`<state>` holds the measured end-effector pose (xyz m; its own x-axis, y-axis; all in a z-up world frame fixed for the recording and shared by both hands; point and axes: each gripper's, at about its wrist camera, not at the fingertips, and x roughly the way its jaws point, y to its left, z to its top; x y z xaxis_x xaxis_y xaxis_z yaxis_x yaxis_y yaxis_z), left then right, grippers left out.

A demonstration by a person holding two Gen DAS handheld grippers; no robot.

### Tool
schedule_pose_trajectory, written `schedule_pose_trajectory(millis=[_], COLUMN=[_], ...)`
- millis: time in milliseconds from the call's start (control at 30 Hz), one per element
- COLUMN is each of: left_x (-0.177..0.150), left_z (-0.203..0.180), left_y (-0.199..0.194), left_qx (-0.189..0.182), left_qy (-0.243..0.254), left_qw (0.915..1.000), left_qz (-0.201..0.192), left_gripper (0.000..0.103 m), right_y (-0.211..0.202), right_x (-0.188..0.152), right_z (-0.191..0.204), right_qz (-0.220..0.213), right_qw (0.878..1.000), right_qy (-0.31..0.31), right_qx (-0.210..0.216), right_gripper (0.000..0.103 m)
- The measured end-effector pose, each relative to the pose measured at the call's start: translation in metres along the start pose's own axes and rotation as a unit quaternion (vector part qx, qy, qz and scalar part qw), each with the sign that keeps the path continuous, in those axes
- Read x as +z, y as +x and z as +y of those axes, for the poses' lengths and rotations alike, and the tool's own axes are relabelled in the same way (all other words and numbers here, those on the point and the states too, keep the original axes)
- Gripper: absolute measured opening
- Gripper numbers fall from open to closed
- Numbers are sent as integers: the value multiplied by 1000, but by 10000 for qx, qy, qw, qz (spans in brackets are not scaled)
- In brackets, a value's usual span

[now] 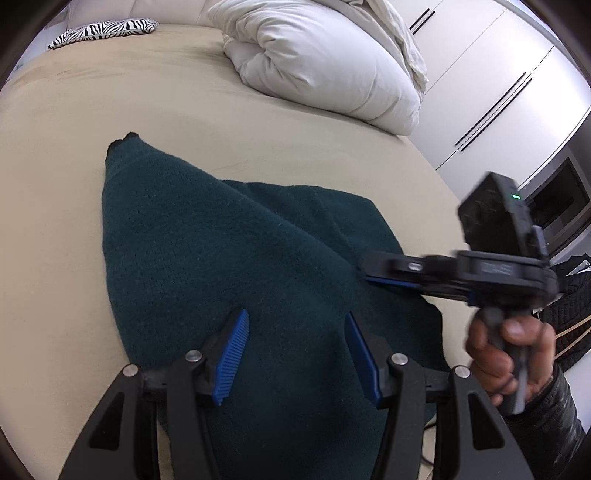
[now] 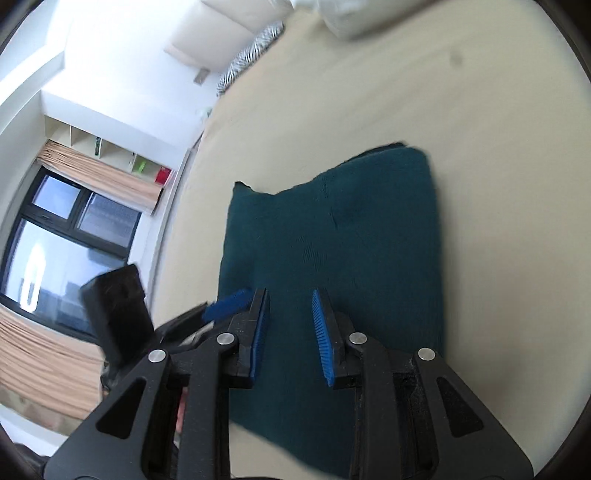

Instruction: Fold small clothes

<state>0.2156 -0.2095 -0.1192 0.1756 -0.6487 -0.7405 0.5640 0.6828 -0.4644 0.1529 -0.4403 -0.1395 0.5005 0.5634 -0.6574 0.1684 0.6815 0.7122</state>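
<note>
A dark teal knitted garment [image 1: 221, 251] lies folded on the beige bed [image 1: 66, 192], with one narrow end pointing away. My left gripper [image 1: 295, 315] hovers open over its near part, and the cloth lies below the blue pads without being pinched. My right gripper [image 1: 364, 269], held in a person's hand [image 1: 509, 354], comes in from the right over the garment's right edge. In the right wrist view the right gripper [image 2: 290, 293] stands narrowly open above the garment [image 2: 351, 240], nothing gripped. A blue finger of the left gripper [image 2: 225, 304] shows at its left.
A bundled white duvet [image 1: 325, 66] fills the far right of the bed. A zebra-striped pillow [image 1: 103, 31] lies at the far left. White wardrobe doors [image 1: 498, 85] stand beyond the bed's right edge. A window [image 2: 55, 240] with tan curtains is on the left side.
</note>
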Motion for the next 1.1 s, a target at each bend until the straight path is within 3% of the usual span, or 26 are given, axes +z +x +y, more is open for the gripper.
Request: schedule_pose_trajectory(millis=[33,100,267,367,500,567,667,767,900,1000,1100], left_x=[1,3,4,3,2,2,1,0,-2,-2,-2], left_z=[0,0,-1,-5,-8,-10,-12,-14,-15,-14,-15], left_y=[1,4,7,7,8,8,9,10,10,9,10], left_qx=[3,-15,8,112,209,263,320,379,437,449,464], left_qy=[11,49,101,189,276,342,405,472,533,523,532], left_qw=[10000,10000,9999,9997,9994,9991,9986,9981,9976,9976,9975], left_qz=[15,38,51,56,48,54,65,60,34,30,28], left_gripper=[57,57,56,56,56,56,56,56,56,56,56], right_y=[5,9,-17,-35,-31,-22,-7,-25,-61,-81,-89], right_x=[4,10,11,10,13,14,26,25,13,-6,-37], right_z=[-5,-19,-48,-41,-9,0,-19,-43,-39,-24,-10], right_qz=[13,-47,-741,-1060,-843,-675,-527,-1001,-1427,-1387,-1033], right_qw=[9998,9998,9950,9915,9960,9976,9972,9909,9851,9887,9928], right_qy=[44,165,674,720,288,119,453,902,849,569,324], right_qx=[-172,-33,-43,-231,108,-25,-289,33,-450,59,509], right_gripper=[22,18,18,22,24,26,28,25,31,31,31])
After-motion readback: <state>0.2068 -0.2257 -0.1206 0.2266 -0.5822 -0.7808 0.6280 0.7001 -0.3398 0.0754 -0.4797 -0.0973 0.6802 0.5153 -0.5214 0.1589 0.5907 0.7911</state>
